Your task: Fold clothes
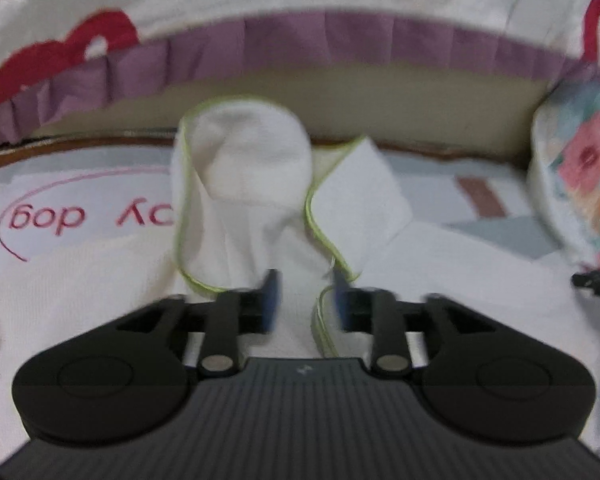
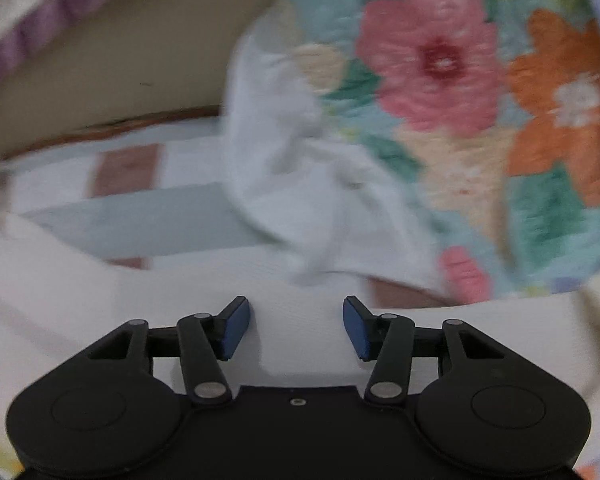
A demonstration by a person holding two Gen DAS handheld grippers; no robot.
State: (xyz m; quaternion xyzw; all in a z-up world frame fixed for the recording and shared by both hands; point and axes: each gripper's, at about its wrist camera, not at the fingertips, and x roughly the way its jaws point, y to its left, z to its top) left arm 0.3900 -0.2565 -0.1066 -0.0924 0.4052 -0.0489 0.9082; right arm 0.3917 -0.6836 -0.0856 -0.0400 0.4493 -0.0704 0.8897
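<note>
black left gripper (image 1: 306, 300), ribbed white garment (image 1: 260, 184)

A bed sheet (image 1: 80, 196) with grey and brown patches lies below a beige wall (image 1: 340, 96). A purple frill (image 1: 260, 40) hangs above the wall. A floral quilt (image 2: 480, 100) is bunched beside it.

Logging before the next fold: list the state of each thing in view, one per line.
left gripper: open, over the garment, gripping nothing.
right gripper: open, over white cloth, empty.
white garment with green trim: spread out, neck opening loose, unfolded.
floral quilt: bunched in a heap at the right.
</note>
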